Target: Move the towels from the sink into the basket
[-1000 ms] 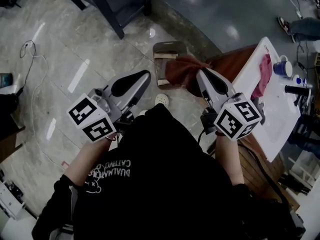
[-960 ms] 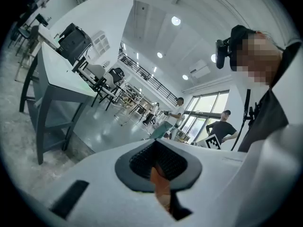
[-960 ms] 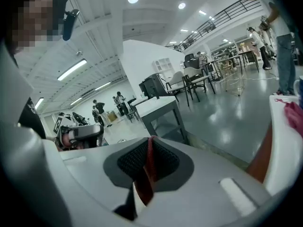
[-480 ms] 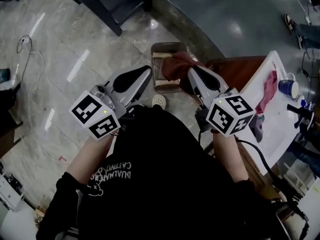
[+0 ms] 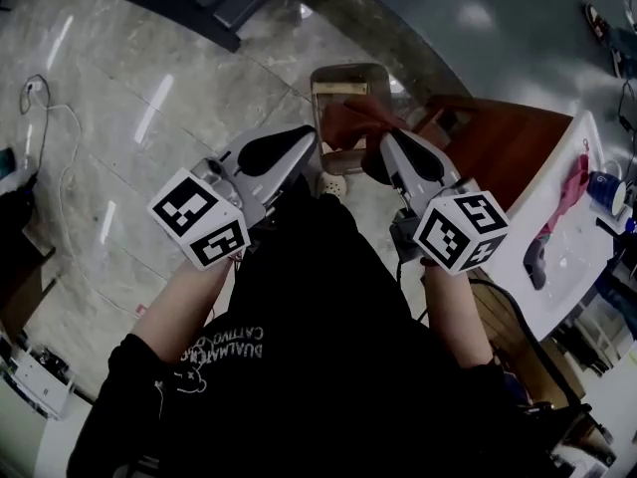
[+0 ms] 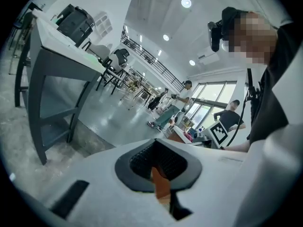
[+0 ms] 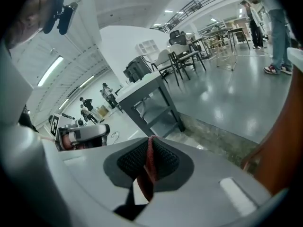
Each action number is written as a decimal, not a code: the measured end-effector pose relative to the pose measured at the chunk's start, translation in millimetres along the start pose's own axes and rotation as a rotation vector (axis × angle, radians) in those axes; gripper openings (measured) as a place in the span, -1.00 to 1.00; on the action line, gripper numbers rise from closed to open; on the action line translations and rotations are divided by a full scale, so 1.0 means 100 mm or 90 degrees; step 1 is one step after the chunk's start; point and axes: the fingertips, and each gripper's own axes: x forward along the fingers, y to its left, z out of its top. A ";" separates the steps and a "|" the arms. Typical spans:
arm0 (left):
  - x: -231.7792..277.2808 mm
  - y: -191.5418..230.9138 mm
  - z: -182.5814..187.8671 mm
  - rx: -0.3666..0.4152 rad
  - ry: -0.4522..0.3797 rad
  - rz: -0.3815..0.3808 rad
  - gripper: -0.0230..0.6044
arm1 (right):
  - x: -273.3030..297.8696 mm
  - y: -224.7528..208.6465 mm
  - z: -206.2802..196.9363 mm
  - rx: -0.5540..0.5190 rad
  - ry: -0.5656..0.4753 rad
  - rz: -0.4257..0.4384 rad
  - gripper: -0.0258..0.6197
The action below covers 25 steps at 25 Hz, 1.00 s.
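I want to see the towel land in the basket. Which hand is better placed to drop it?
Right. The right gripper has its jaws pinched on the red towel, which hangs above the basket.

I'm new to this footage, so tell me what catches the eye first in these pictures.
A dark red towel hangs pinched between the left tongs and right tongs, over the basket on the floor, at the top of the head view. The black-and-white marker cubes on both grippers stand out next. At the far right a pink towel lies on the white sink.
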 end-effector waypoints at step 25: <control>0.76 1.81 -1.97 -0.050 0.221 -0.018 -0.93 | 1.85 -2.18 -2.39 0.219 0.147 -0.161 -0.81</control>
